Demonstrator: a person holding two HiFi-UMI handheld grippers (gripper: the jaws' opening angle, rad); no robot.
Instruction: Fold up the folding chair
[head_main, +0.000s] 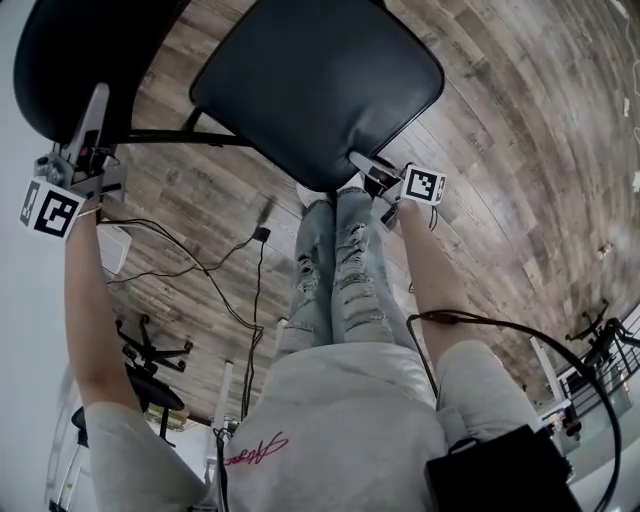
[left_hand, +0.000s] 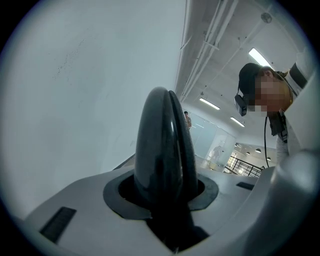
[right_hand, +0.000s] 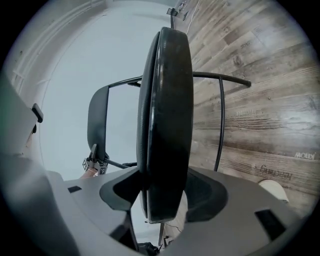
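Observation:
The folding chair stands open on the wood floor, with its black padded seat (head_main: 320, 85) in front of my legs and its black backrest (head_main: 75, 55) at the upper left. My left gripper (head_main: 92, 120) is at the backrest's edge. In the left gripper view the backrest pad (left_hand: 162, 150) fills the space between the jaws, which are closed on it. My right gripper (head_main: 368, 170) is at the seat's near edge. In the right gripper view the seat (right_hand: 167, 125) stands edge-on between wide jaws, with gaps on both sides. The backrest (right_hand: 97, 120) and a black frame tube (right_hand: 220, 120) show behind it.
Black cables (head_main: 200, 265) trail over the floor by a white box (head_main: 112, 248). An office chair's base (head_main: 150, 355) stands at the lower left. A railing (head_main: 600, 370) is at the lower right. My legs in jeans (head_main: 335, 270) are close to the seat's front edge.

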